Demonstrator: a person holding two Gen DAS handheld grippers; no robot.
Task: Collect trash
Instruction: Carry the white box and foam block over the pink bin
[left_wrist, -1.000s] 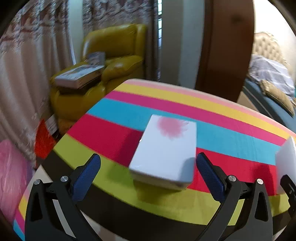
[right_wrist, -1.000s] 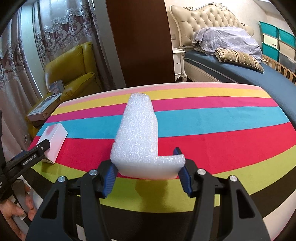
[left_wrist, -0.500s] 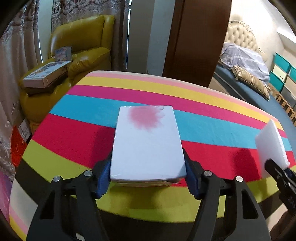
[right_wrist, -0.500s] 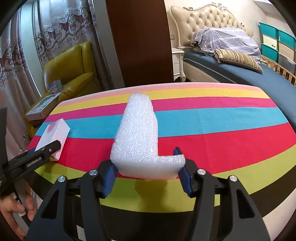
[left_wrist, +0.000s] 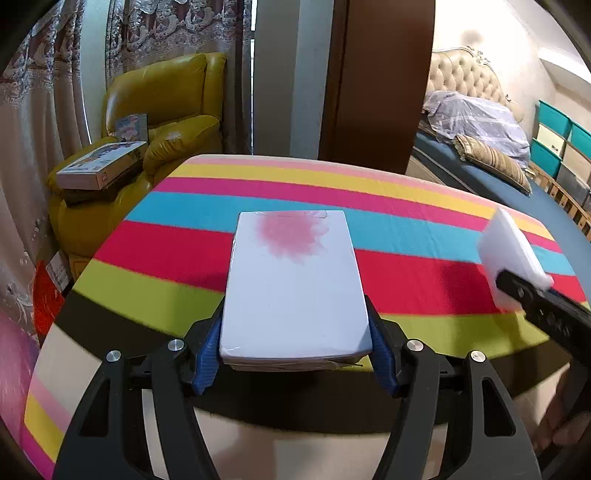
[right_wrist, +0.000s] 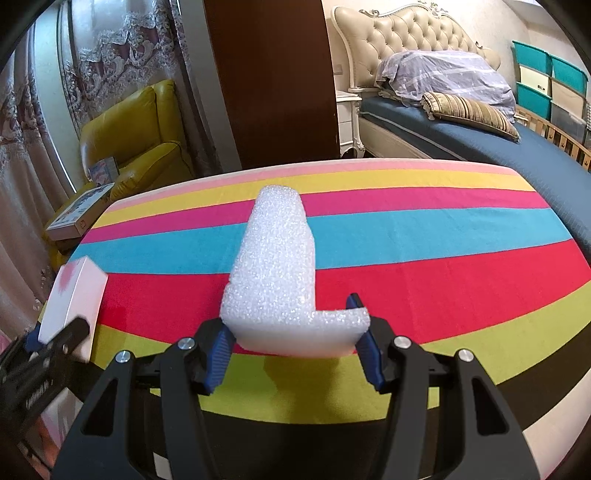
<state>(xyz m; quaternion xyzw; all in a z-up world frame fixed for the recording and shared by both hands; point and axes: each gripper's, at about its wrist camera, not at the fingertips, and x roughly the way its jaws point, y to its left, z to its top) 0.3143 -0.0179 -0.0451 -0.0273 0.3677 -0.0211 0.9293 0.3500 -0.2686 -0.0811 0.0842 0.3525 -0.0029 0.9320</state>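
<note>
Now both grippers carry something over the striped table (left_wrist: 424, 206). The left gripper (left_wrist: 293, 354) has its jaws pinching the near end of a white box (left_wrist: 291, 291) with a pink blotch on its top; the blue pads press against the box's two long sides, and the box juts forward over the table's lime and red stripes, its far end reaching the cyan one. Whether its underside touches the cloth cannot be told. The right gripper (right_wrist: 295, 349) has its jaws closed on the foot of an L-shaped piece of white foam (right_wrist: 275, 273), whose long arm points away across the table's red and cyan stripes toward the pink one. Seen from the right wrist, the box sits at the table's left edge, well apart from the foam. Beyond the table's far left corner stands a yellow armchair (left_wrist: 162, 110).
</note>
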